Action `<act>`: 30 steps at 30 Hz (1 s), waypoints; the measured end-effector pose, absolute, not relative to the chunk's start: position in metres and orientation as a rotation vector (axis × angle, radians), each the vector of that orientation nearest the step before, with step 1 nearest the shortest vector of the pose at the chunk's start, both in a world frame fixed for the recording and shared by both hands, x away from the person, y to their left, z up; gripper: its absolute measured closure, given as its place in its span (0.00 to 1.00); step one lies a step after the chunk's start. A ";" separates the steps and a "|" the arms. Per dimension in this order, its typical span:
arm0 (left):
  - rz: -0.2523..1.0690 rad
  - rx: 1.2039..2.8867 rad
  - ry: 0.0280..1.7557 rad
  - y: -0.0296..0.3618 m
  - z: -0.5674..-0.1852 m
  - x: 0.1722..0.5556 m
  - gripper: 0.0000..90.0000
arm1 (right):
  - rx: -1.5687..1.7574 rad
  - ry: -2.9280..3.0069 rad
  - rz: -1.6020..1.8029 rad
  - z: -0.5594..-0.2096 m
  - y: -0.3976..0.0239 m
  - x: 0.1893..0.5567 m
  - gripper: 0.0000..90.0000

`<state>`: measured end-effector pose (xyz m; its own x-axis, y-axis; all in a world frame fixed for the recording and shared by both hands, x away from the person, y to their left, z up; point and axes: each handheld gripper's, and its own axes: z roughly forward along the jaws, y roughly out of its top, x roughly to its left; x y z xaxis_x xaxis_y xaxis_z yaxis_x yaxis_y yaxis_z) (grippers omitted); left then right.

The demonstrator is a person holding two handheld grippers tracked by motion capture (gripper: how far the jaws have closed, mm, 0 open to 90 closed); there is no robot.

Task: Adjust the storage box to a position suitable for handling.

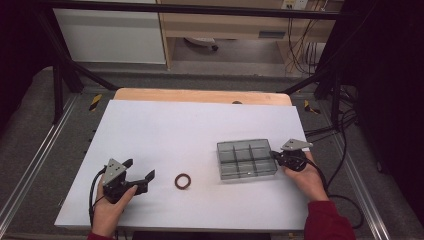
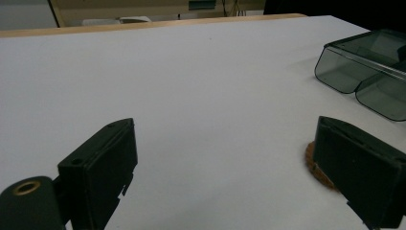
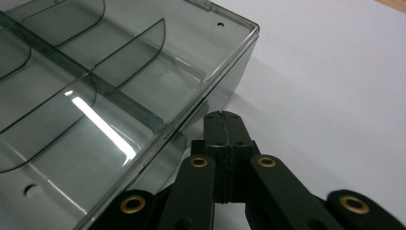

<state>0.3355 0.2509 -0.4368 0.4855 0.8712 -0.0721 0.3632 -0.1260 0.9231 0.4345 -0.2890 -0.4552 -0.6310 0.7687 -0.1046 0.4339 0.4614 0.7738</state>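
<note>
The brown ring [image 1: 183, 181] lies unplaced on the desk [image 1: 165, 130]. Left tongs [image 1: 139, 181] are spread beside it; right tongs [image 1: 274, 156] are pressed together at the divided box [image 1: 246, 158].

We see a white table sheet [image 1: 190, 130] over a light wooden edge, a smoky grey see-through compartment box [image 1: 246, 158], and a reddish-brown ring [image 1: 183, 181]. Our left gripper [image 1: 139, 175] and right gripper [image 1: 274, 156] are black with grey plates and brass-coloured rivets; one sleeve [image 1: 325, 220] is dark red
</note>
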 end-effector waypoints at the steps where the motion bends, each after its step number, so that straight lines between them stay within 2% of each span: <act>1: 0.621 1.709 1.060 0.251 -0.437 0.335 0.09 | 1.005 2.271 1.017 -0.455 -0.289 0.435 1.00; 23: 0.633 1.708 1.073 0.251 -0.437 0.336 0.10 | 0.926 2.335 1.059 -0.453 -0.255 0.426 1.00; 30: 0.647 1.716 1.088 0.250 -0.437 0.337 0.14 | 0.909 2.352 1.079 -0.453 -0.245 0.424 1.00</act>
<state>0.3368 0.2497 -0.4367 0.4601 0.8860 -0.0577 0.3720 -0.1334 0.9186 0.4236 -0.2453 -0.4531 -0.7105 0.6989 -0.0827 0.3933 0.4917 0.7769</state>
